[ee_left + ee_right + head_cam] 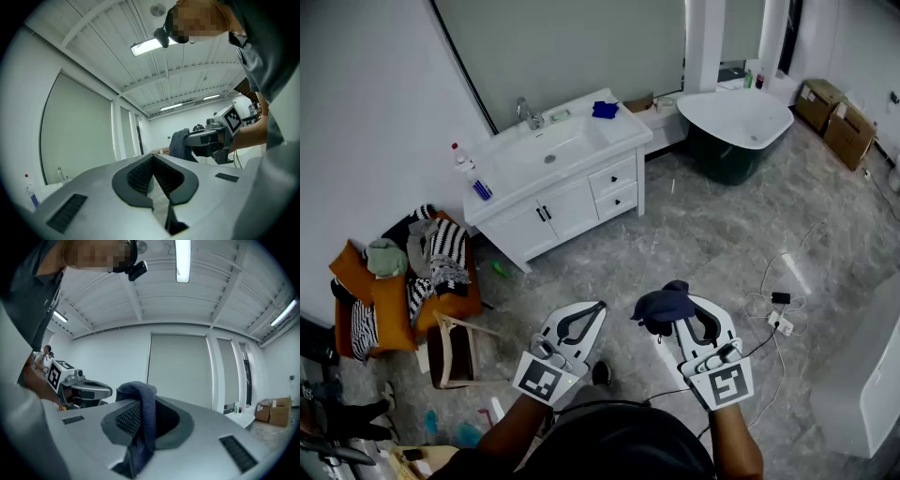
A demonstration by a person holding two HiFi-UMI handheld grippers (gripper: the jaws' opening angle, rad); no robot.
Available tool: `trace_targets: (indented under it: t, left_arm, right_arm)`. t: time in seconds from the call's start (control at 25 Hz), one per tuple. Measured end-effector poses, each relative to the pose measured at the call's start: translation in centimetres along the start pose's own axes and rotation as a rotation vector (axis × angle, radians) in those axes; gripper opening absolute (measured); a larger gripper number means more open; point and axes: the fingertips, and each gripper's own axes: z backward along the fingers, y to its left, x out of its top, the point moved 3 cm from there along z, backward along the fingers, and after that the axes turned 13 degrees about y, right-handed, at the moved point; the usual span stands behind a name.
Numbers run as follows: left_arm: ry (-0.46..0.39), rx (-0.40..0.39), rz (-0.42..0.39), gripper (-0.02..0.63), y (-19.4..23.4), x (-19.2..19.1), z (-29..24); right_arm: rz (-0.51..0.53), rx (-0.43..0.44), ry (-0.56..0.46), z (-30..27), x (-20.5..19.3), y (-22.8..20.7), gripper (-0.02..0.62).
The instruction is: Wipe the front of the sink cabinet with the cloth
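Note:
The white sink cabinet stands against the far wall, its doors and drawers facing me across the floor. Well short of it, my right gripper is shut on a dark blue cloth, which bunches over the jaw tips. In the right gripper view the cloth hangs down between the pads. My left gripper is beside it at the same height, shut with nothing in it; its tips meet. Both grippers point up and away from the floor.
A second blue cloth lies on the countertop by the basin. A bathtub is to the cabinet's right, boxes further right. An orange chair with clothes and a stool stand left; a power strip and cables lie right.

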Motion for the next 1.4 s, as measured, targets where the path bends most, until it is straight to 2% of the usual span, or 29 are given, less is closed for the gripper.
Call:
trace_targets:
  t: [0.16, 0.4, 0.52, 0.68, 0.72, 0.8, 0.88, 1.04, 1.12, 1.4]
  left_arm:
    - [0.033, -0.02, 0.006, 0.003, 2.6, -1.4, 0.2]
    - [-0.001, -0.055, 0.036, 0.003, 10.0, -2.3, -0.7]
    - [-0.021, -0.061, 0.053, 0.004, 13.0, -2.7, -0.8]
    - [-0.039, -0.039, -0.035, 0.003, 16.4, -3.3, -0.7]
    - [-0.038, -0.029, -0.01, 0.003, 16.9, -3.7, -0.6]
    - [-0.021, -0.004, 0.075, 0.003, 17.6, -4.4, -0.6]
    - [0.009, 0.021, 0.106, 0.003, 18.0, -5.2, -1.2]
    - [0.026, 0.069, 0.089, 0.003, 18.0, -5.3, -3.1]
    - [0.032, 0.1, 0.105, 0.003, 17.3, -4.7, -4.0]
    - [0.075, 0.17, 0.094, 0.003, 14.5, -2.7, -10.3]
  right_arm:
    - [0.009, -0.014, 0.029, -2.2, 0.4, 0.2, 0.048]
    - [-0.002, -0.057, 0.06, -7.9, 1.5, 1.2, 0.048]
    - [-0.016, -0.066, 0.044, -10.3, 2.2, 1.5, 0.048]
    - [-0.05, -0.06, 0.047, -13.1, 2.1, 1.7, 0.048]
    - [-0.054, -0.053, 0.055, -13.5, 1.9, 1.8, 0.049]
    - [-0.045, -0.035, 0.073, -14.2, 1.7, 1.4, 0.049]
    - [-0.042, -0.021, 0.083, -14.9, 1.3, 0.2, 0.049]
    - [-0.058, 0.033, 0.08, -16.4, 0.1, -2.5, 0.049]
    - [-0.058, 0.065, 0.08, -16.4, -0.3, -4.1, 0.049]
    - [-0.087, 0.132, 0.069, -16.1, -2.0, -12.3, 0.049]
